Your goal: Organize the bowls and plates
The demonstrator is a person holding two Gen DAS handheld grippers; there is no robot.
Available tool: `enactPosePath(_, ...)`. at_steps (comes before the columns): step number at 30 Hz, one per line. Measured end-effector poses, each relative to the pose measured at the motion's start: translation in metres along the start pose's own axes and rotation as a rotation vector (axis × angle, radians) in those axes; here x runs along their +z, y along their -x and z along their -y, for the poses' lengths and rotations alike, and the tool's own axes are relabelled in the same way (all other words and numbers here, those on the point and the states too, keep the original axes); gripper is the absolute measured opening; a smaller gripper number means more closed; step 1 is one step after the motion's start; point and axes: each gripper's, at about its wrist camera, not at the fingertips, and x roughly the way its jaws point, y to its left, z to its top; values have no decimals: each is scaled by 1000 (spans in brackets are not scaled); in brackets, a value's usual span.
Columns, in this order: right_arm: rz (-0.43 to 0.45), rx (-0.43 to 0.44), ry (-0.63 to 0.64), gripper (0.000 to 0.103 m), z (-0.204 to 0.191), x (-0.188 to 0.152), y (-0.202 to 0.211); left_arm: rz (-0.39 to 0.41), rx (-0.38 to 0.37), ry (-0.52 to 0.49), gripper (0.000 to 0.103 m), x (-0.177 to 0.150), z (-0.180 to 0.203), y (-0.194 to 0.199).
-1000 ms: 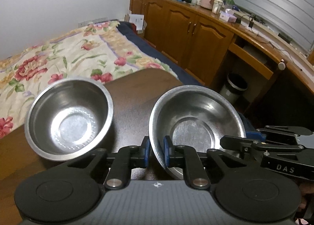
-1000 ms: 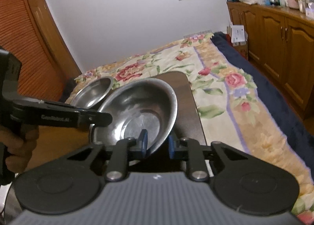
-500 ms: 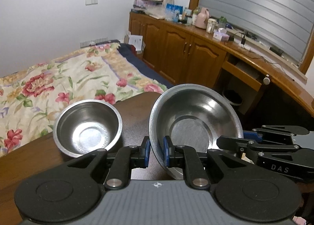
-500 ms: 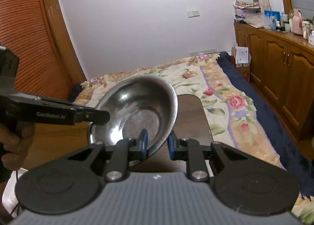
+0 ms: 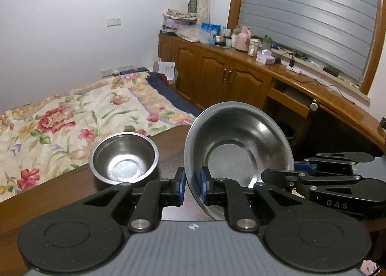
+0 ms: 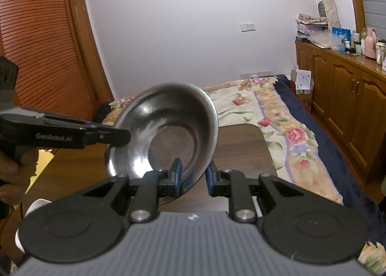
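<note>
You face a bedroom with plain white walls (image 5: 72,10). A bed with a floral quilt (image 5: 60,117) lies beyond the dark wooden desk (image 5: 48,198). Wooden cabinets (image 5: 217,78) run under a shuttered window (image 5: 308,10); louvred wooden doors (image 6: 36,47) stand opposite.

Floral bedspread (image 5: 72,117) beyond the wooden table (image 5: 48,203) — cluttered wooden cabinets (image 5: 217,78), louvred door (image 6: 36,47).

Both bowls, the larger bowl (image 5: 241,145) and the smaller bowl (image 5: 124,158), were plain silver steel. The worktop (image 5: 60,198) was dark brown wood; the bedspread (image 5: 72,117) was cream with red flowers.
</note>
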Motion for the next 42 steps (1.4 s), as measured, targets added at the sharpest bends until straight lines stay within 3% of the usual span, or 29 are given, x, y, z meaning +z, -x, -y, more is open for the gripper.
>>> enactPosePath(7,5,25,15,23,-14,-7,8,25,20,-2,15,-13,1,28)
enactPosePath(23,-61,103,43,23,-49,-44,5,8,71,33,15,-78,-8,71)
enactPosePath(36,-100,126,80,23,-70,-66,10,-16,77,91,16,-120,-14,84)
enactPosePath(42,-110,114,118,23,-76,-73,8,-39,117,41,21,-134,-4,77)
